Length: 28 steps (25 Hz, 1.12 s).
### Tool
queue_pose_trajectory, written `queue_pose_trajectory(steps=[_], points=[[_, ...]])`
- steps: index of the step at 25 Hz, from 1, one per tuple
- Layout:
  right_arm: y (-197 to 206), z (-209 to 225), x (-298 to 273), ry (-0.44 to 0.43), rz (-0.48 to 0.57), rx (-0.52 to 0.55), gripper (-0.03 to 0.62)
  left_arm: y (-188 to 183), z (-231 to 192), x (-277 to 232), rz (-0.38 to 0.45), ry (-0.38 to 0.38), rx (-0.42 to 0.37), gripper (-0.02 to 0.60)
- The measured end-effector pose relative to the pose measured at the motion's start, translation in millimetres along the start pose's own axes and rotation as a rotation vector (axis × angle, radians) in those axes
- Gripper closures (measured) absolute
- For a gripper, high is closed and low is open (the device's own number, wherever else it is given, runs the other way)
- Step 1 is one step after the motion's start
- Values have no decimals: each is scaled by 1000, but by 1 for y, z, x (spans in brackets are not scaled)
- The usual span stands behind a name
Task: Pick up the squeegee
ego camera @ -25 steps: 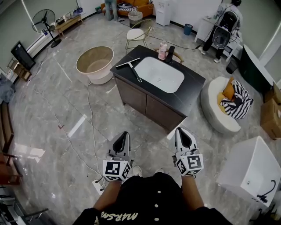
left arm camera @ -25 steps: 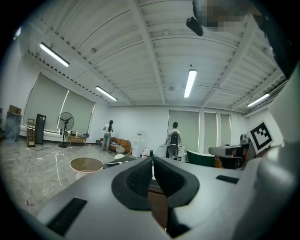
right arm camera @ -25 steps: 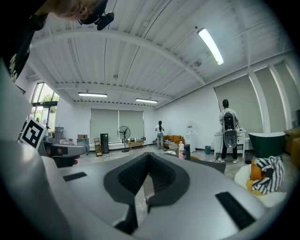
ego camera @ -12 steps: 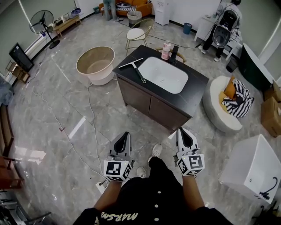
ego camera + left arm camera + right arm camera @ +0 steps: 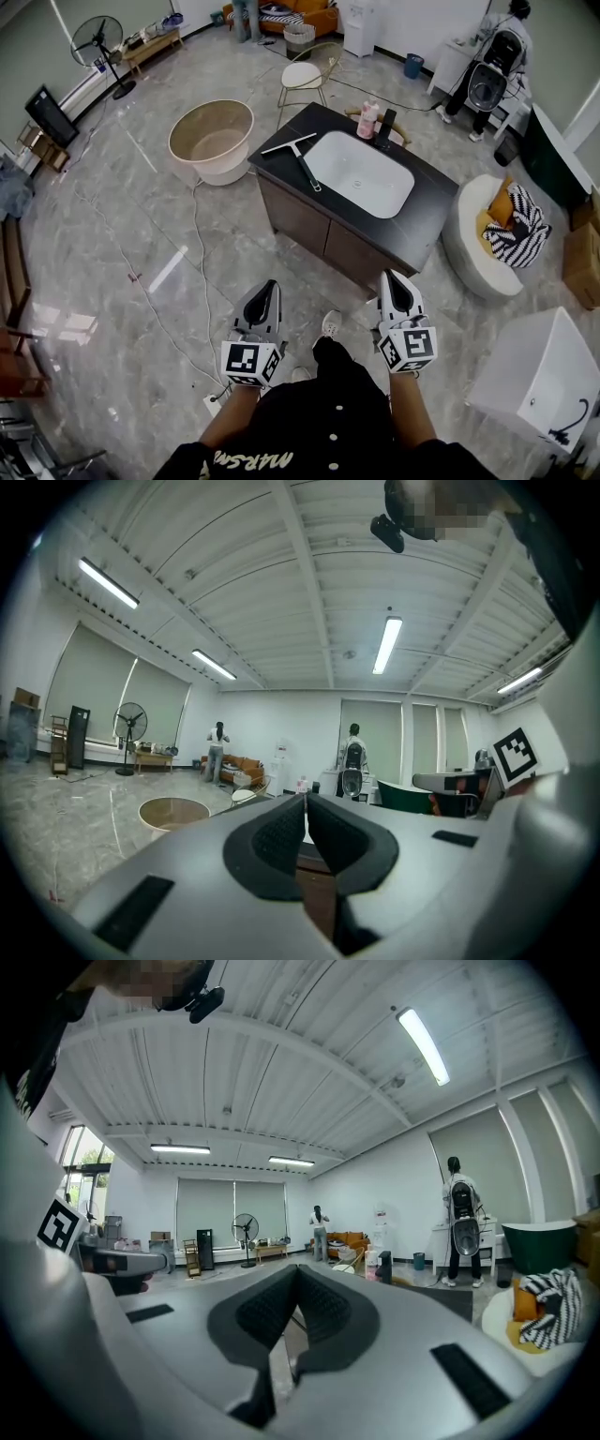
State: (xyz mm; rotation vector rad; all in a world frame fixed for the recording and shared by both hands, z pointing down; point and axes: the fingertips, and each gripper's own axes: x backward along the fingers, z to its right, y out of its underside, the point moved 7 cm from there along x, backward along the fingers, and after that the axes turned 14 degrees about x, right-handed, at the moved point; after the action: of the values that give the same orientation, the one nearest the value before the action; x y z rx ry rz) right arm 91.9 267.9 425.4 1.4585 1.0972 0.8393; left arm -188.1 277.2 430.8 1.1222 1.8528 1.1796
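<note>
You're in a big open hall [image 5: 112, 244] laid out like a bathroom showroom or test studio, probably not a home. A freestanding vanity cabinet [image 5: 309, 220] with a white basin [image 5: 361, 178], a round tub [image 5: 220, 172] and a white bathtub [image 5: 525, 361] stand loose on polished stone. A cable [image 5: 201, 262] trails across the floor, under strip lights [image 5: 385, 645].

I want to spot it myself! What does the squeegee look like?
Look at the dark cabinet mid-floor with a white sink. The squeegee lies flat on its left end, a T-shaped tool, unlike the upright pink bottle behind the sink.

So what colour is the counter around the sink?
The counter is black; head view shows it best.
</note>
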Motion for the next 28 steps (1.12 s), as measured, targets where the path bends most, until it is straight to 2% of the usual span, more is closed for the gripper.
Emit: queue_pose_trajectory(steps=[7,19,28], points=[[5,38,-63,-10,-6,-5,597,-10,-14,-67,-6,-24,0,563],[10,118,-147,-21,-12,-16,597,-30,-4,-186,-12,-30,-1,563],[17,159,-192,-49,-19,-11,597,-28,2,-243,-9,-44,-22,563]])
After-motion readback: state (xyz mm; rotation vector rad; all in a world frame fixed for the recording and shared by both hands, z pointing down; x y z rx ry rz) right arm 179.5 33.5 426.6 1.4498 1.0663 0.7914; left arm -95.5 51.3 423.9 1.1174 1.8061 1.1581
